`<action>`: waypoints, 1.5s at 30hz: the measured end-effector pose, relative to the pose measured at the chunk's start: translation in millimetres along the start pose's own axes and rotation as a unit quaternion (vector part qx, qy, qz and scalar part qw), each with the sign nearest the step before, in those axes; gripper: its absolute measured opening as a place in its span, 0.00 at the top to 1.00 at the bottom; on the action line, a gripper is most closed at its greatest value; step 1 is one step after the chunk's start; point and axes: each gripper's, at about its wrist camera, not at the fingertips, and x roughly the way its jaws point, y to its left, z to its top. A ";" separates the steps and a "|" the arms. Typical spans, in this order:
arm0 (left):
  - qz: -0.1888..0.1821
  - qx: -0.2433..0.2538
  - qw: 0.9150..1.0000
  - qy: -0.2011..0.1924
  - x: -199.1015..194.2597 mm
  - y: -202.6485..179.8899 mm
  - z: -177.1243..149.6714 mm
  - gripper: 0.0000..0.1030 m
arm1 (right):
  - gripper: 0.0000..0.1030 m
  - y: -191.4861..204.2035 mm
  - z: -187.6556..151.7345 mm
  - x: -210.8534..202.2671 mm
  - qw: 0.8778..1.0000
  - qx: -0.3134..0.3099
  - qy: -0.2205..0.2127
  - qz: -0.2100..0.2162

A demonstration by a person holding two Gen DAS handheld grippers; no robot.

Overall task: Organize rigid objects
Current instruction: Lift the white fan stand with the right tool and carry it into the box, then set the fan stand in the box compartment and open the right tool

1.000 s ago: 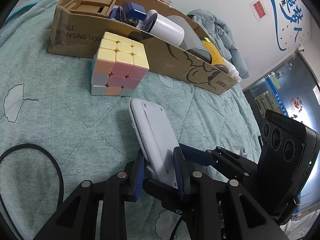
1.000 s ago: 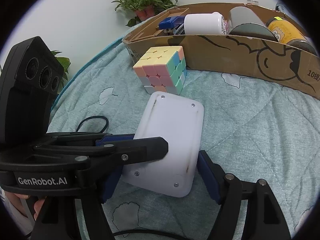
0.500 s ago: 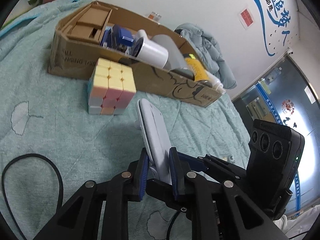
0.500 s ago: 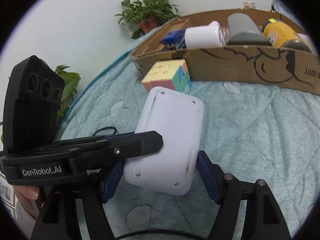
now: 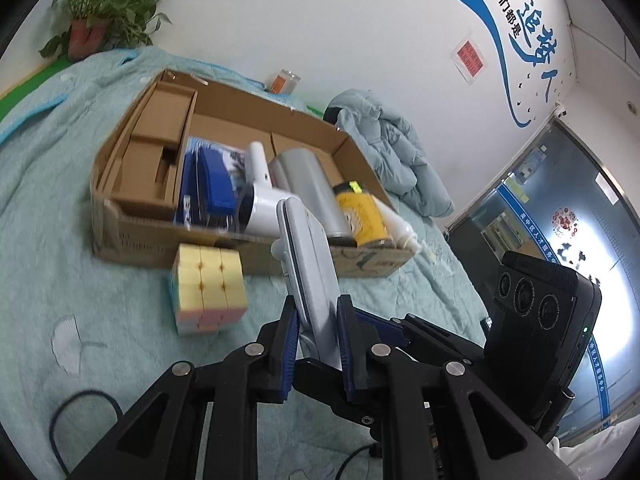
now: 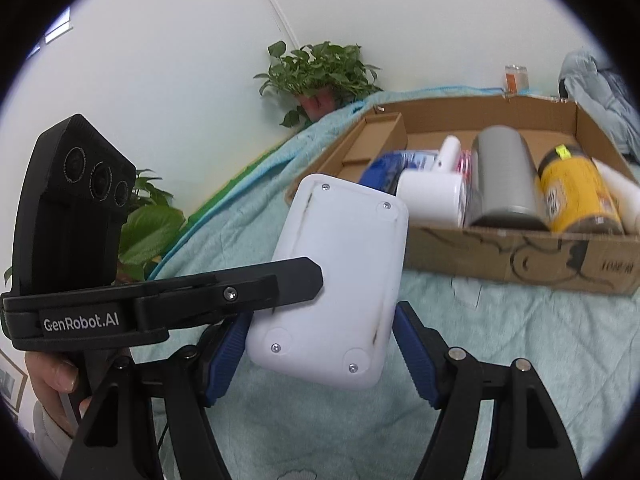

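My left gripper (image 5: 318,332) is shut on a flat white device (image 5: 308,272) and holds it on edge, lifted above the bedspread. In the right wrist view the device's screwed back (image 6: 340,280) faces me, with the left gripper (image 6: 256,288) clamped on its lower left part. My right gripper (image 6: 324,354) is open, its blue pads on either side of the device's lower end; I cannot tell whether they touch it. A pastel puzzle cube (image 5: 210,292) sits on the bedspread in front of the cardboard box (image 5: 132,220).
The box (image 6: 520,252) holds a white cylinder (image 6: 432,196), a grey tumbler (image 6: 504,176), a yellow can (image 6: 576,188), a blue stapler (image 5: 214,184) and cardboard inserts. A black cable (image 5: 84,408) lies near left. A folded jacket (image 5: 396,148) lies beyond the box.
Both grippers have risen with the white device, lifting it off the bedspread and toward the box. The cube stays where it was.
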 end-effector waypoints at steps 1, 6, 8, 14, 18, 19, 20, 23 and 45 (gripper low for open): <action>0.000 0.003 1.000 -0.002 -0.3 -0.6 8.5 0.85 | 0.31 -0.2 6.2 1.1 1.000 -0.001 -0.003 0.000; -0.001 0.014 1.000 -0.007 3.3 -2.3 50.6 0.87 | 0.31 -0.5 39.8 13.9 1.000 -0.012 -0.011 -0.011; 0.003 0.018 1.000 -0.008 7.4 -1.9 67.4 0.87 | 0.31 -2.4 52.6 20.0 1.000 -0.014 -0.013 -0.016; 0.005 0.019 1.000 -0.004 17.8 11.0 107.5 0.87 | 0.31 -15.1 74.8 31.4 1.000 -0.011 -0.010 -0.011; 0.005 0.008 1.000 -0.004 20.1 28.7 133.3 0.87 | 0.31 -17.1 88.5 43.1 1.000 -0.012 -0.002 -0.009; 0.007 0.004 1.000 -0.004 20.3 34.1 137.9 0.87 | 0.31 -16.3 93.7 48.5 1.000 -0.013 0.001 -0.009; 0.011 -0.002 1.000 -0.005 19.6 41.1 143.9 0.87 | 0.31 -15.3 97.6 52.3 1.000 -0.014 0.005 -0.008; 0.025 -0.018 1.000 -0.003 15.8 65.6 156.2 0.87 | 0.31 -12.4 112.7 73.0 1.000 -0.012 0.025 0.005; 0.167 0.001 0.985 -0.035 4.1 122.5 159.9 0.26 | 0.15 -1.0 100.4 81.8 0.998 0.011 0.029 -0.052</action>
